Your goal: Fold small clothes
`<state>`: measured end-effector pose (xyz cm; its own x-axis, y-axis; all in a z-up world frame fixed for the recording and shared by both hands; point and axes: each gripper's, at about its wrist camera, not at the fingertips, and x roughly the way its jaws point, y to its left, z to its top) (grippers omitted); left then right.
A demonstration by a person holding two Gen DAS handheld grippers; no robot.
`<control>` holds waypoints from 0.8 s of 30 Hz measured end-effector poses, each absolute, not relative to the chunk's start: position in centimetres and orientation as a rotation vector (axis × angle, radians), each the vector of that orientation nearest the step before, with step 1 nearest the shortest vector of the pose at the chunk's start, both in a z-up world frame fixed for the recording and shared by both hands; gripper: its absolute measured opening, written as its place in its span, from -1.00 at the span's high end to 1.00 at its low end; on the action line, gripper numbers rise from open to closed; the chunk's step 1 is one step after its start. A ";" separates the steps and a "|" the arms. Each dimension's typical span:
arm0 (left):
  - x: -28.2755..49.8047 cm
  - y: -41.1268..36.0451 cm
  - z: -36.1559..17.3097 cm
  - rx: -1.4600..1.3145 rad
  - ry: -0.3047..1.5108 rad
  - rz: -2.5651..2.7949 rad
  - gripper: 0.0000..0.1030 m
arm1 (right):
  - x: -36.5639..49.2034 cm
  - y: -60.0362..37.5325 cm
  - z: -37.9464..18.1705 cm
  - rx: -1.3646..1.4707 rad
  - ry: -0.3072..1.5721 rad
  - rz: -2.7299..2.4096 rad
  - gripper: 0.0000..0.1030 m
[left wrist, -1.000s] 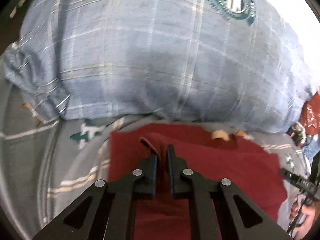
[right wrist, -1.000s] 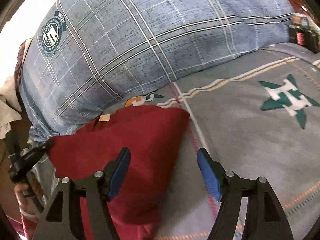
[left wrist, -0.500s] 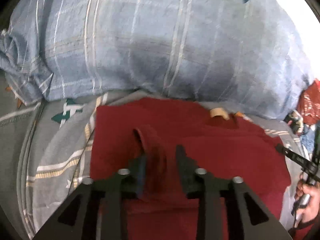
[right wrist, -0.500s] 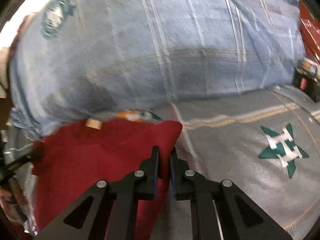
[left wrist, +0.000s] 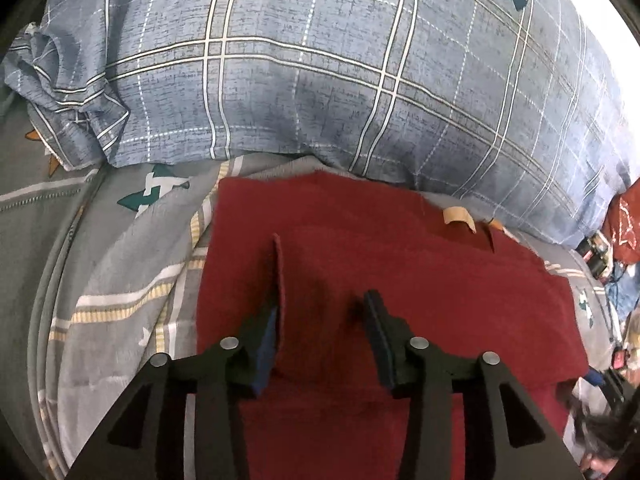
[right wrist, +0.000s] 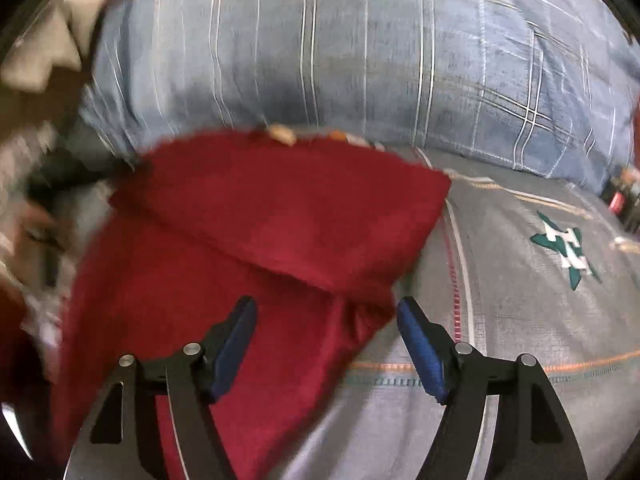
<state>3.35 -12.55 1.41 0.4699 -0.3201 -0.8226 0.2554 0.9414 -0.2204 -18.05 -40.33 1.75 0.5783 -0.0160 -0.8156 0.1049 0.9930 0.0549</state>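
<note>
Two-handed, holding the left gripper [left wrist: 323, 304] low over the red cloth [left wrist: 400, 260] with its fingers spread apart, pinching nothing. Looking down at the cloth lying mostly flat on the gray bed sheet [left wrist: 120, 280], with its far edge close up to the big blue checked pillow [left wrist: 320, 80]. Seeing a thin fold [left wrist: 278, 268] standing up from the cloth, right beside the inner side of the left-hand finger, but not being able to tell if touching. Noticing a small tan tag [left wrist: 460, 216] near the far edge of the cloth, and a green star [left wrist: 152, 196] printed on the sheet off to the left. Holding the right gripper [right wrist: 326, 304] over the right side of the same red cloth, with fingers spread wide too, gripping nothing. Getting a blurry picture from this side. Looking at one layer of cloth lying folded over another, with a corner of red reaching in between the blue pads [right wrist: 420, 344]. Seeing bare sheet under the right-hand finger and the pillow lying just behind the cloth.
</note>
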 end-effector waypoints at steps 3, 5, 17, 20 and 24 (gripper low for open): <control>2.6 -12.7 1.5 -0.042 1.011 -0.349 0.16 | -16.3 -40.9 0.5 0.076 0.955 -0.169 0.65; 2.4 -12.7 1.5 -0.040 1.011 -0.357 0.15 | -16.4 -42.8 1.7 0.214 0.908 -0.180 0.81; -1.3 -9.4 4.8 -0.033 0.981 -0.309 -0.12 | -20.3 -42.5 5.5 0.237 0.918 -0.221 -0.09; -2.9 -7.8 5.4 -0.078 0.999 -0.295 -0.12 | -20.4 -42.1 7.8 0.230 0.853 -0.237 -0.12; -5.3 -5.7 6.7 -0.114 0.983 -0.286 -0.16 | -16.9 -41.8 7.0 0.266 0.853 -0.209 -0.09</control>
